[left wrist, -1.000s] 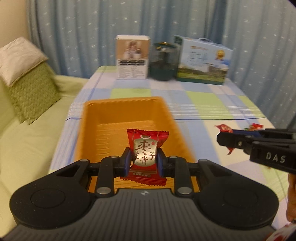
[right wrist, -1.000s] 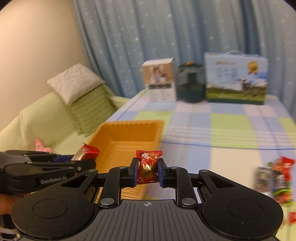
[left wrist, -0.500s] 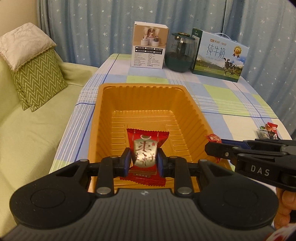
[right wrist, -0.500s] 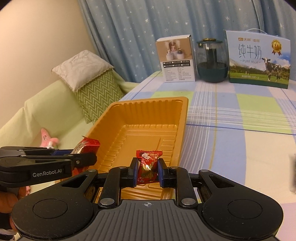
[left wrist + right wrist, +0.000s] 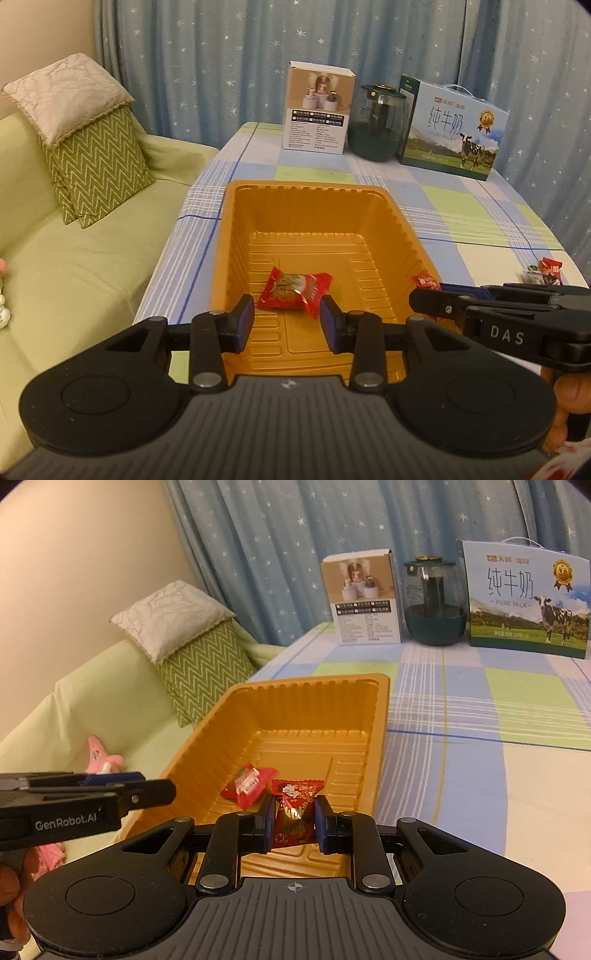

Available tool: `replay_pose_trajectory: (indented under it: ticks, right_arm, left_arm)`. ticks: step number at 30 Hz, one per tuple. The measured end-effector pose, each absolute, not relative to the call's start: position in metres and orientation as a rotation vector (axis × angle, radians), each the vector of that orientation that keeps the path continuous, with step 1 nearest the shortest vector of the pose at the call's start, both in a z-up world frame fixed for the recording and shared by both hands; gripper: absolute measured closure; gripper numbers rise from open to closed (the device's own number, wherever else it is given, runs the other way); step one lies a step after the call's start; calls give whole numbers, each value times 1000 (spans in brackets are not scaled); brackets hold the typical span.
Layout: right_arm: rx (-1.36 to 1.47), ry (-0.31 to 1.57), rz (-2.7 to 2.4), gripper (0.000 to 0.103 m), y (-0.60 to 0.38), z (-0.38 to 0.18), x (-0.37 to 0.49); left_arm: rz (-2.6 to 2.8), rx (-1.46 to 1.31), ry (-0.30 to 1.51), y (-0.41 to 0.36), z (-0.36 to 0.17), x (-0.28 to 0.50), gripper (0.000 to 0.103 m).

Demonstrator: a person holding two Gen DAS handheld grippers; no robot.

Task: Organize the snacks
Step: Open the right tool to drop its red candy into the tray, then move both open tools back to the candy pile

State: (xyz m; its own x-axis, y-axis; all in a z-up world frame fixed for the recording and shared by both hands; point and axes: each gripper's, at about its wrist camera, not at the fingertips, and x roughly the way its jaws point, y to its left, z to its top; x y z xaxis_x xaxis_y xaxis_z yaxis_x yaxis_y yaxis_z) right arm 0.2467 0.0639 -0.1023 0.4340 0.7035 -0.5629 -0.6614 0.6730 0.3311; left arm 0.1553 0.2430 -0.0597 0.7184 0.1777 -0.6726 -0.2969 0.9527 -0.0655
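An orange plastic tray (image 5: 236, 229) (image 5: 380, 709) lies on the checked tablecloth. My left gripper (image 5: 287, 319) is open over the tray's near end. A red snack packet (image 5: 293, 290) lies flat on the tray floor just past its fingertips, and also shows in the right wrist view (image 5: 248, 783). My right gripper (image 5: 294, 821) is shut on a dark red candy (image 5: 293, 810) and holds it above the tray's near right part. In the left wrist view that gripper (image 5: 424, 297) comes in from the right with the candy (image 5: 424, 281) at its tip.
A white product box (image 5: 318, 110), a dark green glass jar (image 5: 378, 125) and a milk carton box (image 5: 452, 129) stand at the table's far edge. More wrapped snacks (image 5: 546, 269) lie at the table's right edge. A green sofa with cushions (image 5: 92, 166) is left.
My left gripper has opened and the red packet has dropped flat onto the tray floor. My right gripper has moved further over the tray with its candy still held.
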Motion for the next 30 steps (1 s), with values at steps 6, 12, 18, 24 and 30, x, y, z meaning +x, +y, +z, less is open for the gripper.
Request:
replay_pose_trajectory:
  ticks: [6,12,18,24,30]
  right_arm:
    - [100,695,852,38,54,-93,244]
    - [107,681,768,38,28,-81,234]
    - [129,664,668,38,-17,-63,215]
    - [162,655,540,38,-71,-46,194]
    - [208,645,402,38,-132,-29,177]
  left_arm:
    - [275,-181,717,244,-56,145,66]
    - [270,-197,714,237,-49,133,62]
    - [238,-202,704,217,-36,124,59]
    - [183,-198,679,186,-17,118,54]
    - [108,-193,655,145,0,121,49]
